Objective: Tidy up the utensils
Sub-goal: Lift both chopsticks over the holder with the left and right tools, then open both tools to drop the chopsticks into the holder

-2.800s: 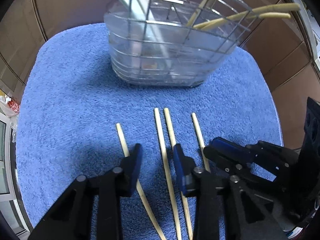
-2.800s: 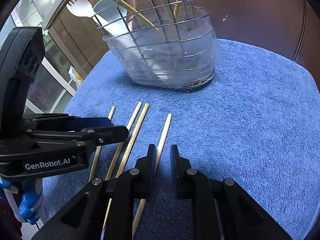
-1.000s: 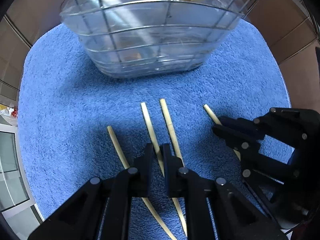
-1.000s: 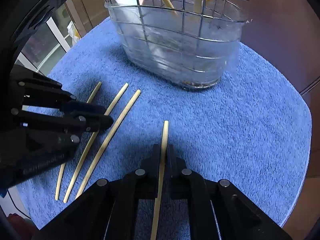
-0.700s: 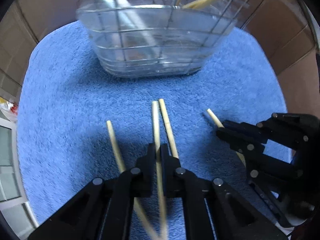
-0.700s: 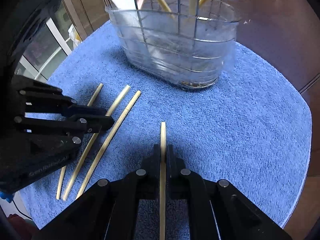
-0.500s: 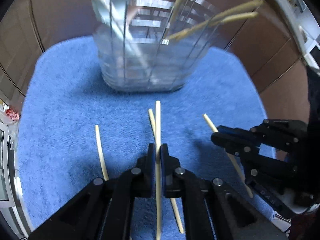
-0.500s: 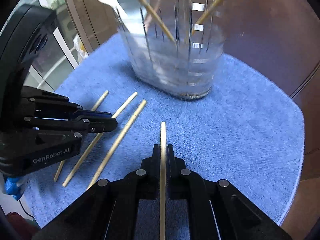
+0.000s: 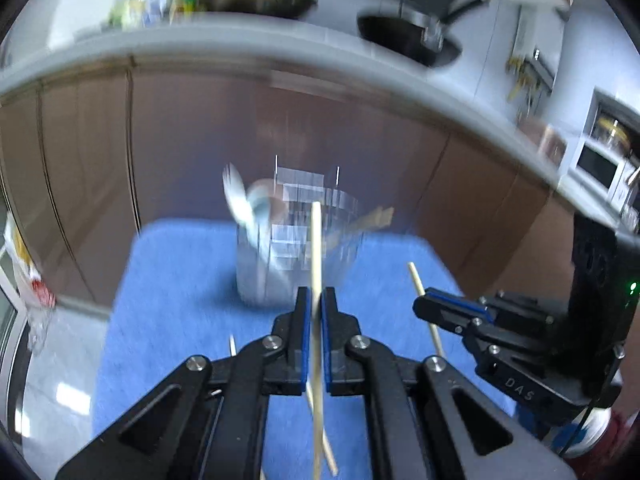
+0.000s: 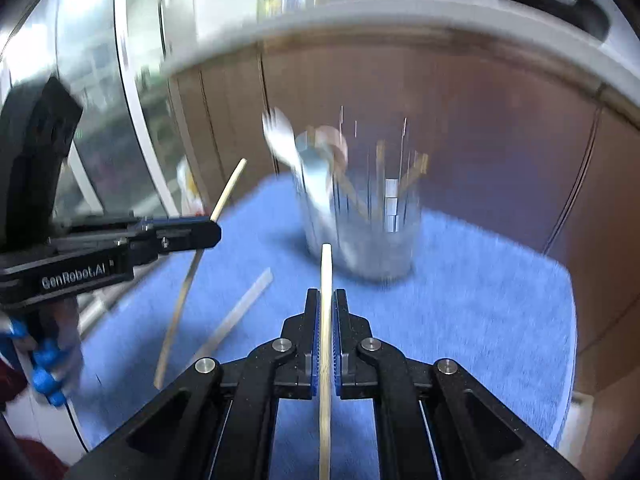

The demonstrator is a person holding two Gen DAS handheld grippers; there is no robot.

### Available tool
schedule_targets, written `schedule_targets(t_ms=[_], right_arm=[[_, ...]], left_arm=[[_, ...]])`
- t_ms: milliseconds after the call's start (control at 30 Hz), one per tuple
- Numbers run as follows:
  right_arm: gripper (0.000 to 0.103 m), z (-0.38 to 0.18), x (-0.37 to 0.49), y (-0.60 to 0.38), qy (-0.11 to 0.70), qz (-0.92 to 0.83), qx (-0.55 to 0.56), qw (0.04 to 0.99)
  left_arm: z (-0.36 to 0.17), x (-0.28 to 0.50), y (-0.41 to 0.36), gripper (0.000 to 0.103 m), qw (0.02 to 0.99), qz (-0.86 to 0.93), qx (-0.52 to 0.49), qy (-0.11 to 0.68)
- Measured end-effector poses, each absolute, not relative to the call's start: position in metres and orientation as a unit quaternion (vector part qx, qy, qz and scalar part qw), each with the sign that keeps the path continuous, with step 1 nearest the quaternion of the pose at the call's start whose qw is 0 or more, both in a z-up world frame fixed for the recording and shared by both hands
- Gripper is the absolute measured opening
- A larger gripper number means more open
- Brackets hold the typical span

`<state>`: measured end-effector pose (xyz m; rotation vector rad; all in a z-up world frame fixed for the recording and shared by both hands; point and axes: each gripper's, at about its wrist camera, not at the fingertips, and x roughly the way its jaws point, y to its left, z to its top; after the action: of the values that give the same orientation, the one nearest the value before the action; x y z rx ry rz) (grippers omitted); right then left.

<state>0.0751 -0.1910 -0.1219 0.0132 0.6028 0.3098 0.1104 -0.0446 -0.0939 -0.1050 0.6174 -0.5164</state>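
Both chopsticks have left the towel (image 10: 500, 280): left gripper (image 9: 315, 306) and right gripper (image 10: 327, 308) each clamp one, lifted and aimed toward the basket (image 10: 360, 220), two remaining.

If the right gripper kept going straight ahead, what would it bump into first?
Probably the utensil basket. The right gripper, shut on a chopstick, points right at it across the blue towel. The chopstick's tip would likely touch first. The picture is blurred, so depth is unclear.
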Motion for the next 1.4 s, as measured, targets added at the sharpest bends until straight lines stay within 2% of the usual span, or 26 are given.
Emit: schedule_targets(t_ms=[300, 533, 967, 1400], right_arm=[[0.005, -0.026, 0.102, -0.208, 0.108, 0.148, 0.098, 0.978], [0.005, -0.002, 0.159, -0.221, 0.034, 0.109, 0.132, 0.985], [0.005, -0.057, 0.213, -0.227, 0.03, 0.076, 0.108, 0.991], [0.006, -0.103, 0.194, -0.216, 0.067, 0.075, 0.064, 0.993]], left_arm=[[-0.004, 0.144, -0.033, 0.004, 0.954, -0.222, -0.119, 0.165], [0.008, 0.183, -0.044, 0.004, 0.974, -0.166, -0.137, 0.077], [-0.062, 0.224, -0.075, 0.004, 0.984, -0.114, -0.134, 0.04], [-0.107, 0.216, -0.078, 0.007, 0.987, -0.097, -0.13, 0.023]])
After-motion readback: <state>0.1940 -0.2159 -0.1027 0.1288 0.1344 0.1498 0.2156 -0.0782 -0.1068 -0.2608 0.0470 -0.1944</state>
